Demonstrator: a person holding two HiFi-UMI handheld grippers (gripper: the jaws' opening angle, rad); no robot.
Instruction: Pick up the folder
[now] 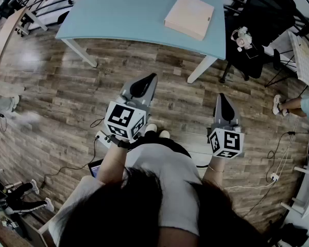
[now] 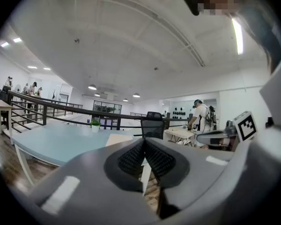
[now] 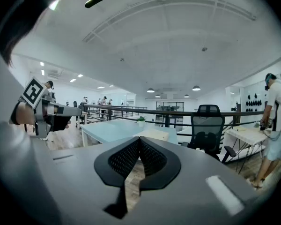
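A: Folder (image 1: 189, 16) position?
B: Lies flat on the blue table (image 1: 118, 14), near its right end. Well apart from both tools.
A: Left gripper (image 1: 150, 79)?
B: Jaws together, nothing between them. Held over the wooden floor (image 1: 67, 96), short of the table edge, pointing toward the table.
A: Right gripper (image 1: 223, 98)?
B: Same: jaws closed, empty, beside the left. Black chair (image 1: 268, 9) stands right of the table.

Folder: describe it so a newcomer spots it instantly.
Find the light-blue table ahead of the person. Near its right end, beside the black office chair, lies the folder. A flat, pale peach rectangle, it stands out against the blue top.
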